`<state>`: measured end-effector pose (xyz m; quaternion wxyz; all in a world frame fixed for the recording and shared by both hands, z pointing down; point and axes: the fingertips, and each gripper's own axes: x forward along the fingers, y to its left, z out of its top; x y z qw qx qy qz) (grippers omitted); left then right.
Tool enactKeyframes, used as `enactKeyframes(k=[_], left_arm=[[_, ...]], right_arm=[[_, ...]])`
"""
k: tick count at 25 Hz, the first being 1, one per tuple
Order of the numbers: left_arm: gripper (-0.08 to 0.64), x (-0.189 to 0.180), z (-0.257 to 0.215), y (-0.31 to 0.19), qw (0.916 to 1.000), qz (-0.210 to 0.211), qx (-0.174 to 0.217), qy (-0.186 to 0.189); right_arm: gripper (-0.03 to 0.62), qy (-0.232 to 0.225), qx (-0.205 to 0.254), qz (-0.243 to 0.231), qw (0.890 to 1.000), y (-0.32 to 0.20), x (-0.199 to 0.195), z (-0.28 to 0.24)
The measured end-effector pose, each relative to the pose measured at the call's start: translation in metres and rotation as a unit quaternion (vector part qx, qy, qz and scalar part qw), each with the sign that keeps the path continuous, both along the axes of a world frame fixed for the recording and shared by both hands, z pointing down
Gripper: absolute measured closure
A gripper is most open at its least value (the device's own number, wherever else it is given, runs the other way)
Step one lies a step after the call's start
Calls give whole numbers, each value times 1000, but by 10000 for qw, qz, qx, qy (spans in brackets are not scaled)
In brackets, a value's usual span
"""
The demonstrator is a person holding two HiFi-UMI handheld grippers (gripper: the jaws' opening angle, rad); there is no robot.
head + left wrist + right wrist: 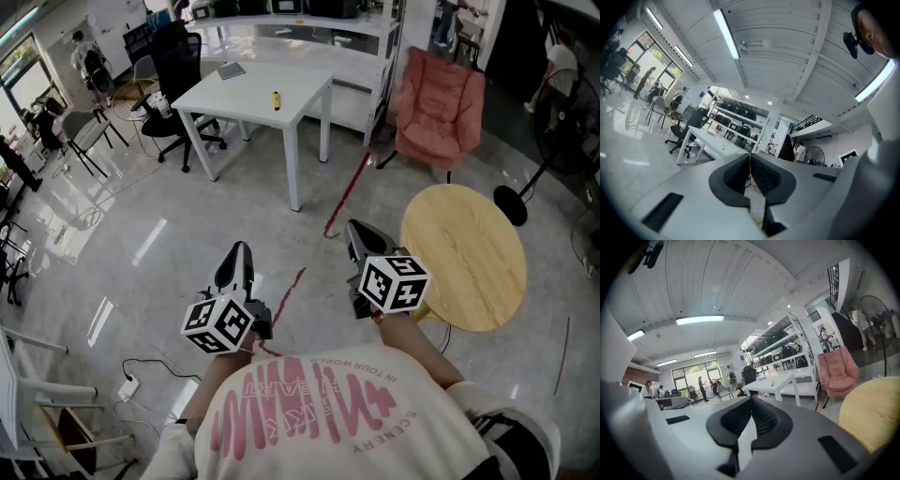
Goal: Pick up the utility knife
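Observation:
The utility knife (276, 98) is a small yellow object lying on a white table (253, 84) across the room, well ahead of both grippers. It shows as a yellow speck in the left gripper view (723, 146) and in the right gripper view (772, 383). My left gripper (239, 248) is held at waist height over the floor, jaws shut with nothing between them (750, 157). My right gripper (354, 228) is held beside it, also shut and empty (751, 399). Both point toward the table, far from the knife.
A grey flat pad (231, 70) lies on the table's far side. A round wooden table (464, 253) stands close on my right, with a pink armchair (439, 103) behind it. A black office chair (173, 75) is left of the white table. Red tape (347, 192) crosses the floor.

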<state>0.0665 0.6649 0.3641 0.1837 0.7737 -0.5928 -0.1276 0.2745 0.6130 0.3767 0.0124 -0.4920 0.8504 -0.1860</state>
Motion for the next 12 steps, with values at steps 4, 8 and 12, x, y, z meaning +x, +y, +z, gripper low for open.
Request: enactKeyframes(k=[4,8,12], left_arm=[[535,-2,2,-1,10000,-8,14,-33],[535,-3,4,3,10000,10,2,-57],[535,-6,2,4,10000,27,-14,-24]], right_arm=[[580,19,34,23,10000,-1,-1,2],[579,49,27,13,10000,3,-3,3],[578,-62,115,79,9999,5,-5,-2]])
